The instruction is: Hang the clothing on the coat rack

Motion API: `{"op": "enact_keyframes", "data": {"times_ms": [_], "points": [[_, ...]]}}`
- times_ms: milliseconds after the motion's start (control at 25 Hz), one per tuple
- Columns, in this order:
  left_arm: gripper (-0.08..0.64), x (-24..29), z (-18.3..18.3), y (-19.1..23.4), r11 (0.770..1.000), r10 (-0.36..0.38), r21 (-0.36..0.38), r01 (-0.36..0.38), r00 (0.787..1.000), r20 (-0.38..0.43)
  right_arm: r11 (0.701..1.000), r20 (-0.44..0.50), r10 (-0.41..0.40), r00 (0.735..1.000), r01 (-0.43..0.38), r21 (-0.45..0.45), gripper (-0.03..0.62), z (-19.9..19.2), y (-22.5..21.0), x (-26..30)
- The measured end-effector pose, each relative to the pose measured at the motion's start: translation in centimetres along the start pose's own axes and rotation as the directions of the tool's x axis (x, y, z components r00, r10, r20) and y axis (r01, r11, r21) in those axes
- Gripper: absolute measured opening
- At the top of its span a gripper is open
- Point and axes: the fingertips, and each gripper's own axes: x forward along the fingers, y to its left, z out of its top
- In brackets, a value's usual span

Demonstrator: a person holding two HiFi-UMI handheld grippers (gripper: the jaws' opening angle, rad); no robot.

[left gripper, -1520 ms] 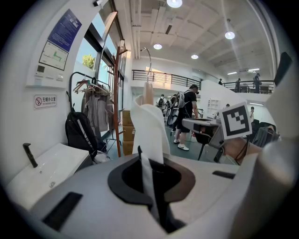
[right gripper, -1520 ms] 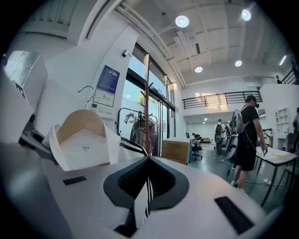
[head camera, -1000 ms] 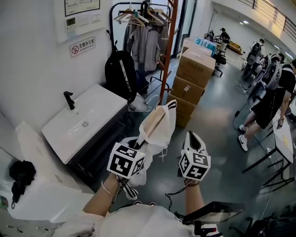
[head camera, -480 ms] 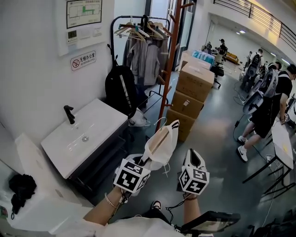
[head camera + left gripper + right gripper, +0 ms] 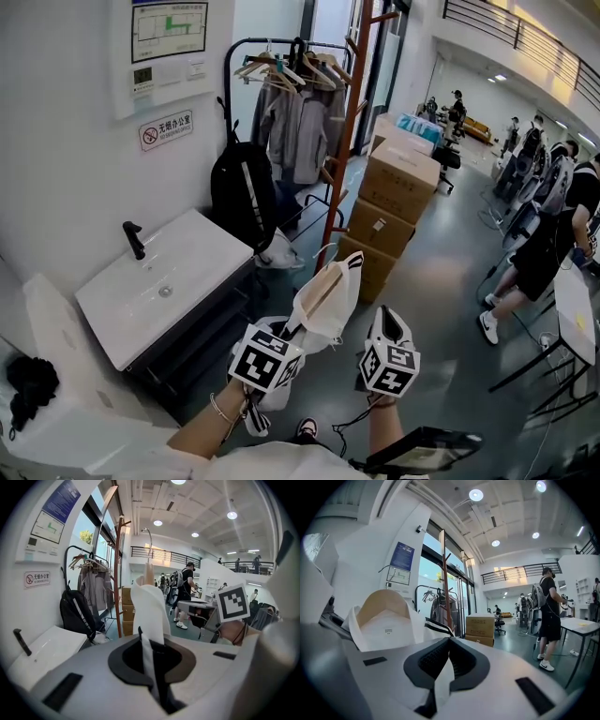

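Reaching forward from the bottom of the head view, both bare forearms run side by side, with a thin bracelet (image 5: pixel 216 407) on the left wrist. Each marker cube faces up.

Left gripper (image 5: pixel 292 328) (image 5: pixel 140 632): tilted up toward the coat rack (image 5: pixel 349 122) (image 5: pixel 118 573) (image 5: pixel 444 573), jaws pressed together on a narrow white fold of the clothing (image 5: pixel 328 286) (image 5: pixel 150 606) (image 5: pixel 389 620).

Right gripper (image 5: pixel 387 315) (image 5: pixel 449 641): level with the left one and farther from the coat rack. Its ribbed black pads meet at the tips. A pale wedge sits low between them, and I can't say whether it is cloth. In the head view this gripper stands apart from the garment.

Clothing: held in the air short of the coat rack and in front of its lower pole, not touching it. It is soft white fabric, slack and folded, with dark stripes on the collar edge. A tan arched hanger (image 5: pixel 317 289) (image 5: pixel 386 599) fills the neck opening, and a thin wire hook (image 5: pixel 149 543) rises from it.

Coat rack: a slim reddish-brown wooden pole with short angled pegs, all of them bare.

- Stacked cardboard boxes (image 5: pixel 398 178) stand just right of the coat rack.
- Behind it and to the left is a black metal rail (image 5: pixel 230 84) with grey jackets (image 5: pixel 295 122) on wooden hangers.
- A black backpack (image 5: pixel 242 192) hangs further left.
- A smooth white sink (image 5: pixel 155 286) lies well left of the coat rack.
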Motion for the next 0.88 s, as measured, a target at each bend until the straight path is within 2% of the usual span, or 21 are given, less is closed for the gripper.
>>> {"op": "enact_keyframes", "data": {"times_ms": [880], "points": [[0.017, 13.4, 7.9, -1.8, 0.997, 0.070, 0.013, -0.070, 0.997, -0.035, 0.998, -0.031, 0.051, 0.998, -0.050, 0.044, 0.021, 0.9, -13.1, 10.7]]}}
